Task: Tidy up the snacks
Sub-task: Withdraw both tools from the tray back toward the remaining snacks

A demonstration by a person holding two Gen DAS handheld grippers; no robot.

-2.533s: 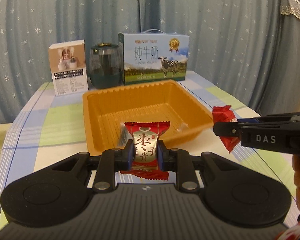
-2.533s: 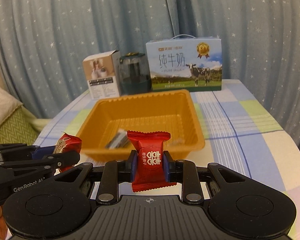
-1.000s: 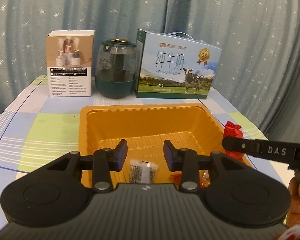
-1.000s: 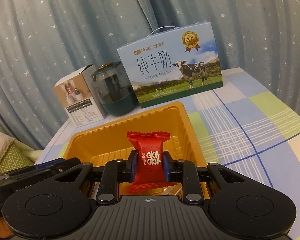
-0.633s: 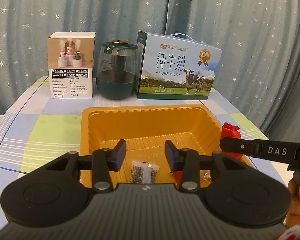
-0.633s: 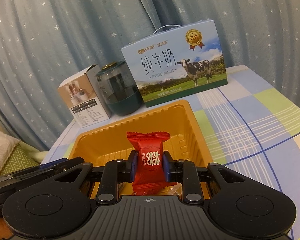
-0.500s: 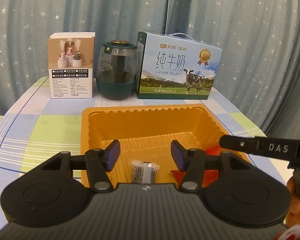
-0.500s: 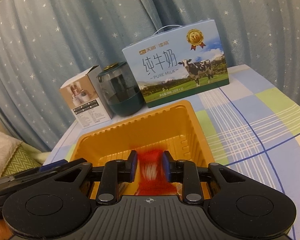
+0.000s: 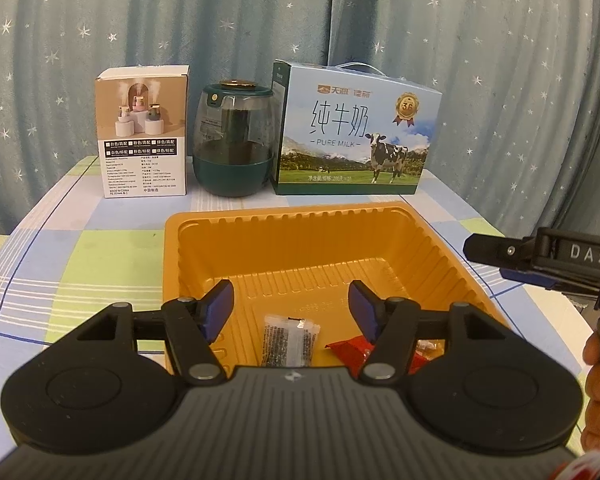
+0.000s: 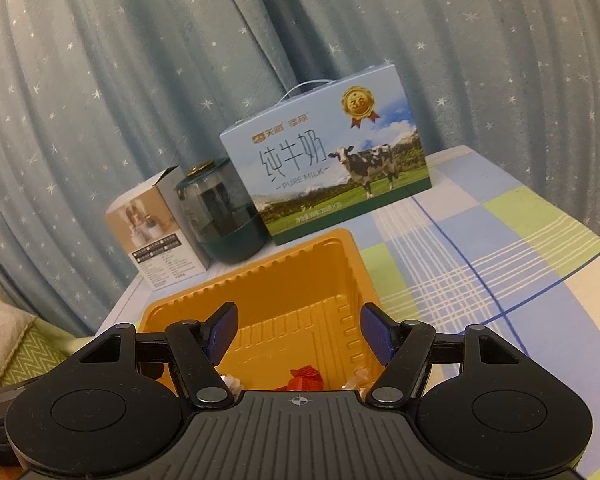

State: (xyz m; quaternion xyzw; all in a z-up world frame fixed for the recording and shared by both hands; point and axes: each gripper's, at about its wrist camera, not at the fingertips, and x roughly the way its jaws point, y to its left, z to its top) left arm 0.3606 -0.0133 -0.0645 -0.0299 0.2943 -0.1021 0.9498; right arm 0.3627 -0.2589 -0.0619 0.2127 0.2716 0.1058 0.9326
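Jaws of right gripper (image 10: 298, 334) just been opening, now spread, nothing between; red candy (image 10: 306, 378) gripped a second ago lies below them in orange tray (image 10: 324, 276). Left gripper (image 9: 291, 308) likewise widened, empty, over clear packet (image 9: 290, 340) and second red candy (image 9: 350, 350) on tray floor. Milk carton (image 9: 356, 136) beyond.

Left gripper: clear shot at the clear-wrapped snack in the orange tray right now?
Probably yes. The left gripper hangs open and empty over the orange tray, with the clear-wrapped snack just below; nothing lies between.
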